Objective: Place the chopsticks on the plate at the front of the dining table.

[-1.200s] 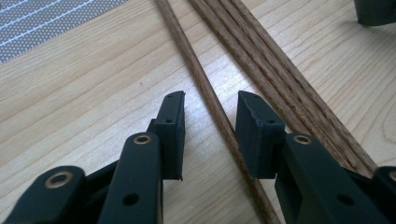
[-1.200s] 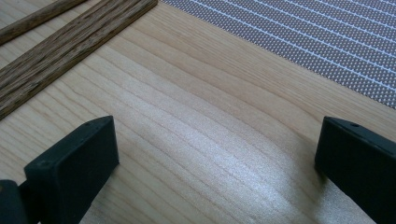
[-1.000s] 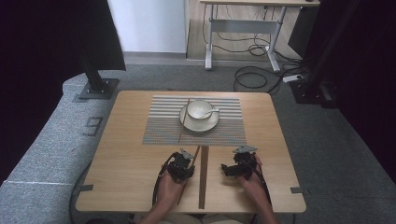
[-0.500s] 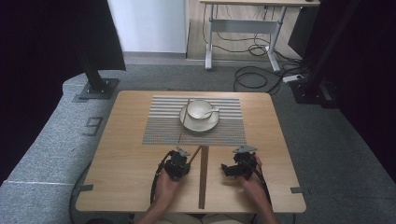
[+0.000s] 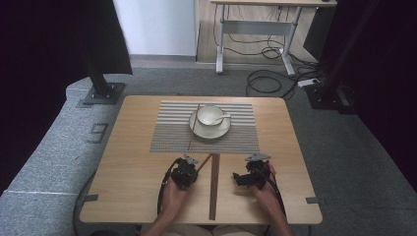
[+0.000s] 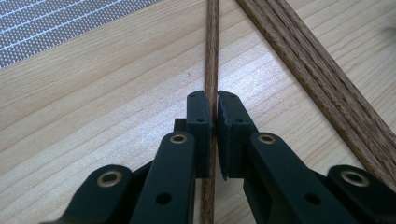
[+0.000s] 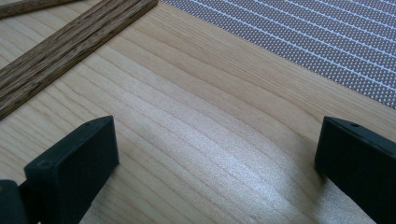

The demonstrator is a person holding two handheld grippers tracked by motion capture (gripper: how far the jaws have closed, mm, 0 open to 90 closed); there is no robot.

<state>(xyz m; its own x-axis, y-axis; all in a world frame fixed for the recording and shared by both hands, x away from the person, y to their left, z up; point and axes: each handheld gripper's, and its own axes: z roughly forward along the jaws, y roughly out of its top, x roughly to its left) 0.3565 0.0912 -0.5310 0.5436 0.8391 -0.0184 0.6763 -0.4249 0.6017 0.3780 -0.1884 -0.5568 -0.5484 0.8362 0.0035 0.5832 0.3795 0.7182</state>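
1. My left gripper point(image 6: 212, 119) has just been closing, and its fingers point(image 6: 198, 133) now pinch a thin dark wooden chopstick point(image 6: 211, 56) that runs straight out between them across the counter point(image 6: 93, 107).
2. In the high view, that chopstick point(image 5: 204, 162) now angles away from the left gripper point(image 5: 188, 167) toward the placemat point(image 5: 172, 137), where a second chopstick point(image 5: 193, 124) leans against the saucer point(image 5: 210, 130).
3. I judge the pick secured: the stick looks ready to be lifted and carried up to the setting.
4. A wider wooden strip point(image 6: 317, 79) lies just right of the fingers, apart from them and untouched.
5. My right gripper point(image 7: 215, 154) rests low over bare counter, fingers point(image 7: 74, 163) spread wide with nothing between them.
6. The cup point(image 5: 210, 116) with its spoon point(image 5: 224, 117) sits on the saucer, well beyond both grippers.
7. No brand, label or writing is readable on the tableware, placemat or grippers.
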